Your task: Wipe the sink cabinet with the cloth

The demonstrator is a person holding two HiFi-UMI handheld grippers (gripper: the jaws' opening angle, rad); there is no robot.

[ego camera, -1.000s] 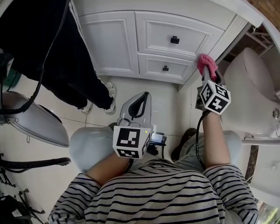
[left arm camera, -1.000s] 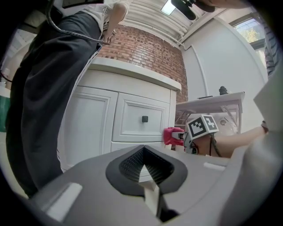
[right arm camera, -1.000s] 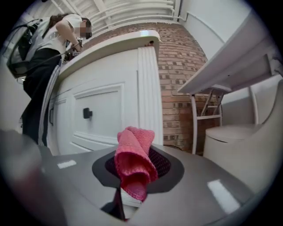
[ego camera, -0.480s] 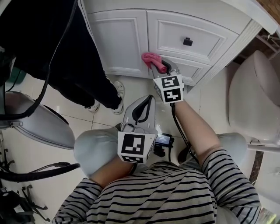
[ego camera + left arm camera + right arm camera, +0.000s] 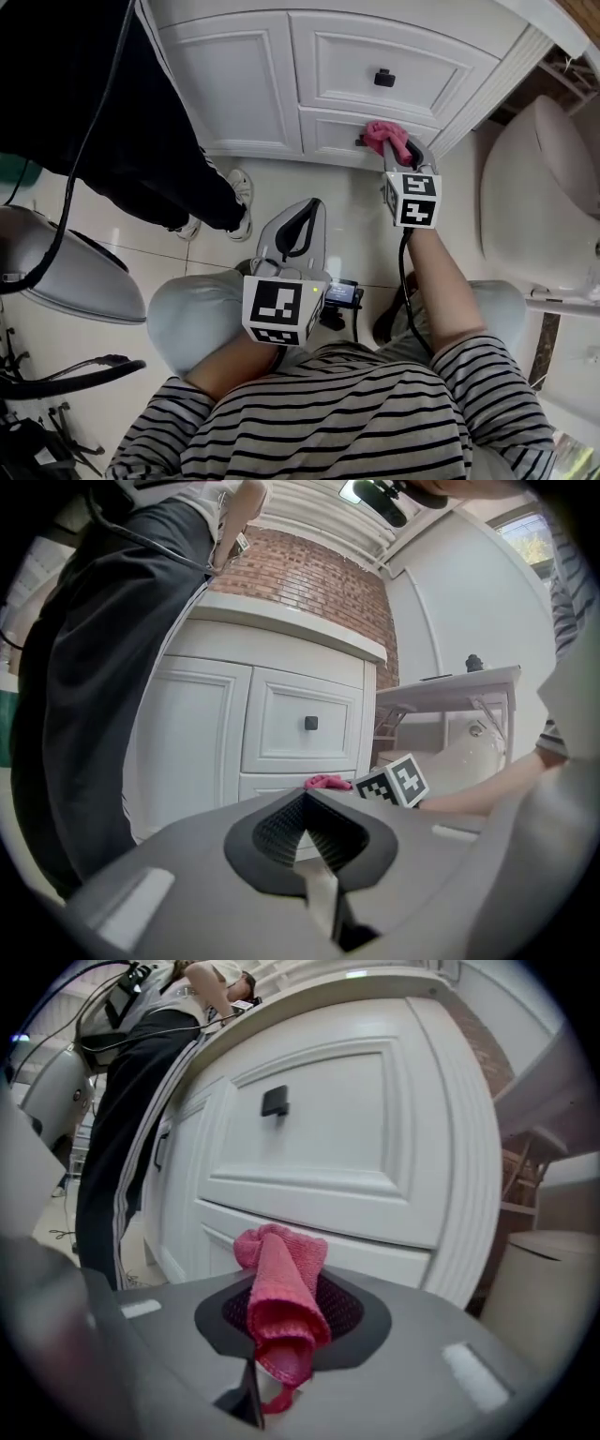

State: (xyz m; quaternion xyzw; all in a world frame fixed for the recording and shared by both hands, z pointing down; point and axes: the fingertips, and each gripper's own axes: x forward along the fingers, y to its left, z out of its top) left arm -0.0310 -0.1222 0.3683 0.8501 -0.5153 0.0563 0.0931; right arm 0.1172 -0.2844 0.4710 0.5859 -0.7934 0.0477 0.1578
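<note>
The white sink cabinet fills the top of the head view, with a door at left and two drawers at right. My right gripper is shut on a pink cloth, which presses against the lower drawer front beside its dark knob. In the right gripper view the cloth sticks up from between the jaws, just below the upper drawer. My left gripper rests over my knee, well back from the cabinet, its jaws shut with nothing in them. The left gripper view shows the cabinet ahead and the cloth far off.
A person in black trousers stands close to the cabinet's left door, a shoe on the tiled floor. A white toilet stands to the right of the cabinet. A grey rounded object and cables lie at left.
My right gripper has swept the cloth along the lower drawer: from the cabinet's right corner leftward, then back to the right to the drawer's knob. The left gripper has stayed put.
</note>
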